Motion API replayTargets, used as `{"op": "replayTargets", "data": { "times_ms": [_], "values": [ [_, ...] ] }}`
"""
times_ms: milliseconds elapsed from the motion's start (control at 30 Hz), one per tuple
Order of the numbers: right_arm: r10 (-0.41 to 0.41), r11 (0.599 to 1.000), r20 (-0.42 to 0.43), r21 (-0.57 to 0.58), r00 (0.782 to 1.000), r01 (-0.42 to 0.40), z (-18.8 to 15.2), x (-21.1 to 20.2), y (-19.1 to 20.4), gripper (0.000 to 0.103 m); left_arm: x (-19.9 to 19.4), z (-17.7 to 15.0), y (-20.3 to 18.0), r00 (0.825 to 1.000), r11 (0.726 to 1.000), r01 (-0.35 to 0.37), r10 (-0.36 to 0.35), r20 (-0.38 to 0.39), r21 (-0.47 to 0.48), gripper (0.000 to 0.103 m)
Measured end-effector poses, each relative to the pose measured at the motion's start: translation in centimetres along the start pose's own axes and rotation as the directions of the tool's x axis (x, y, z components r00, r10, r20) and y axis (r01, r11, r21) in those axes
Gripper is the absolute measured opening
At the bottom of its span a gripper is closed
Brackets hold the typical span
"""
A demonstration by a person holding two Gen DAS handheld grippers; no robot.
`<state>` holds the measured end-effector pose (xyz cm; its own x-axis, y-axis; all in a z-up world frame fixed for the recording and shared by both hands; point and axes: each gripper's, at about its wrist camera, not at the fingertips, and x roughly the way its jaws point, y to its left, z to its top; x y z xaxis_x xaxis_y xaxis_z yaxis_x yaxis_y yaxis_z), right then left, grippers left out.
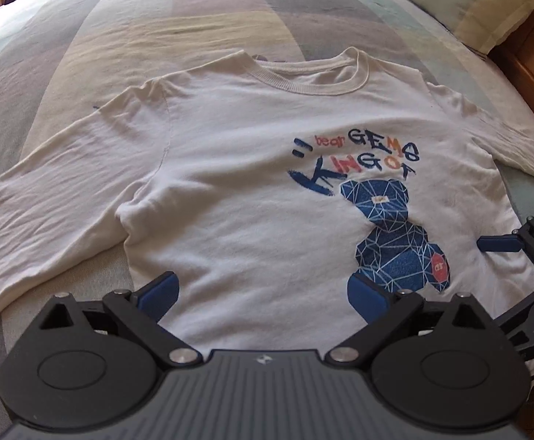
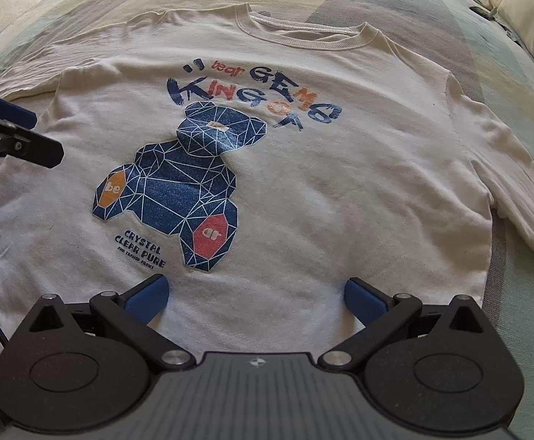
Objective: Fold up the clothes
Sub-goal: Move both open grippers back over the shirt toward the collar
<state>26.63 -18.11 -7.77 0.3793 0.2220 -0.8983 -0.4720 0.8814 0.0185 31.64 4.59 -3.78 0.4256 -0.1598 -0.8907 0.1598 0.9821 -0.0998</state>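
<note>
One white long-sleeved shirt (image 2: 303, 183) lies face up and spread flat on the bed (image 1: 230, 18), its ribbed collar (image 2: 296, 36) toward the far end and its hem toward the person holding the grippers. A blue geometric bear print (image 2: 178, 190) with lettering above it sits on the chest. Both sleeves are laid out to the sides: the left sleeve (image 1: 46, 198) angles toward the left edge of the bed, and the right sleeve (image 2: 516, 183) runs toward the right edge. No fold shows anywhere on the cloth, so the task appears to be at its very start, with the garment smoothed out and nothing yet doubled over.

The left gripper (image 1: 263, 293) hovers over the lower left part of the body, jaws spread wide and empty. The right gripper (image 2: 255, 297) hangs over the lower middle, just below the print, also spread wide with nothing between its blue pads (image 2: 145, 300). Whether either one touches the cloth cannot be told.

The next move likely calls for each gripper to shift outward to a sleeve or side seam, pinch a single layer cleanly, and carry it across the chest without dragging the body askew. A pillow (image 1: 476, 3) rests at the far right corner of the bed.
</note>
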Motion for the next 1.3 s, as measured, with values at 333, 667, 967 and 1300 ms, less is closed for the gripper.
{"op": "replayTargets", "data": {
  "times_ms": [333, 667, 967, 1300],
  "values": [
    [0.064, 0.994, 0.082, -0.091, 0.995, -0.057, -1.1, -0.5, -1.0, 0.103, 4.9, 6.7, -3.4, 0.995, 0.995, 0.078, -0.074, 0.063, -0.067, 0.098],
    [0.071, 0.989, 0.107, -0.133, 0.992, -0.056, -1.5, -0.8, -0.8, 0.103, 8.1, 7.1, -1.3, 0.998, 0.995, 0.024, -0.019, 0.052, -0.100, 0.100],
    [-0.014, 0.996, 0.172, -0.089, 0.985, 0.029, 2.8, -1.4, -2.9, 0.103, 7.3, 11.0, 0.5, 0.995, 0.996, 0.038, -0.030, 0.092, -0.082, 0.100],
    [-0.079, 0.996, 0.191, -0.020, 0.978, 0.084, 11.9, 2.8, -6.9, 0.103, 8.8, 13.1, 2.1, 0.995, 0.999, -0.016, 0.012, 0.098, 0.043, 0.100]
  ]
}}
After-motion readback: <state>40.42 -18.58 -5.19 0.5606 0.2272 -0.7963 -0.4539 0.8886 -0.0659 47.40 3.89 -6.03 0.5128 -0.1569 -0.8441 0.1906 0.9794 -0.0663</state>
